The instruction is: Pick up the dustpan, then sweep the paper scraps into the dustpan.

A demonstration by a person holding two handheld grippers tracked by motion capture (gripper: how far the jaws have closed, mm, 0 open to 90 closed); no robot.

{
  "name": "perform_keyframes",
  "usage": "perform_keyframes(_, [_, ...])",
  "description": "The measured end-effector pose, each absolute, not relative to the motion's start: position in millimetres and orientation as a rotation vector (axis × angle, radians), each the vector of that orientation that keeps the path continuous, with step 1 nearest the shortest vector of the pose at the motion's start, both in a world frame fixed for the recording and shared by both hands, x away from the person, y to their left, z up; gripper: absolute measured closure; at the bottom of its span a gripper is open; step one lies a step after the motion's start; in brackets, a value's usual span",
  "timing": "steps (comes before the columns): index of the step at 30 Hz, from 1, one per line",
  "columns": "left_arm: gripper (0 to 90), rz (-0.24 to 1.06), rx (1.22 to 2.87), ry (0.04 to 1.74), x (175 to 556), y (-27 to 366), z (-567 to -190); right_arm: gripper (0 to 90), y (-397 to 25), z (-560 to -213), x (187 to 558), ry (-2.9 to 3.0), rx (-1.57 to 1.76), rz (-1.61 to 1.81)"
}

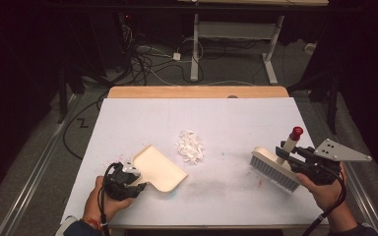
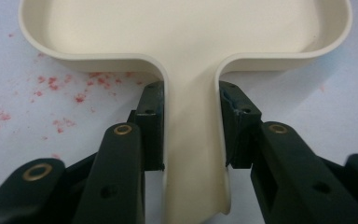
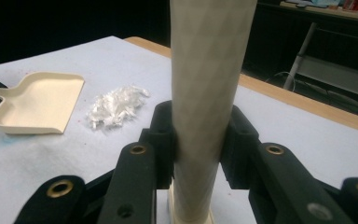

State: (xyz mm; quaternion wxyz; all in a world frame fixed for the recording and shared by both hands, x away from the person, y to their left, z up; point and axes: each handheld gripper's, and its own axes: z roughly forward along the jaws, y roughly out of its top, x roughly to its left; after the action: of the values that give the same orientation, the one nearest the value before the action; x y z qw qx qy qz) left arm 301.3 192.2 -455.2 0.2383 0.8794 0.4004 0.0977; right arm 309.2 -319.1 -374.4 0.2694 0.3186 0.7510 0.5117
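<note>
Dustpan handle clamped between left gripper jaws; brush handle pinched upright by right gripper. Paper scraps between them, nothing blocking.

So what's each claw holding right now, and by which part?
The left claw grips the cream dustpan by its handle. The right claw grips the brush by its upright handle, above the bristle head.

Left tongs clamp the dustpan, right tongs the brush, paper scraps between.
</note>
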Motion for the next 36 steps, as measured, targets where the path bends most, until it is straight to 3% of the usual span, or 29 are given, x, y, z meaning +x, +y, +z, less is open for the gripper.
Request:
perform_keyframes(14, [63.7,0.247,2.432,1.087,307,191,-459,70.8,-287,-371,340,2.077,0.819,1.377])
perform_keyframes(30, [63.7,0.239,2.457,1.072,311,191,-464,70.8,-206,-354,451,2.063,0.812,1.385])
perform_keyframes(36, [63.7,0.23,2.449,1.065,312,192,-465,70.8,-167,-363,474,2.06,0.826,1.304])
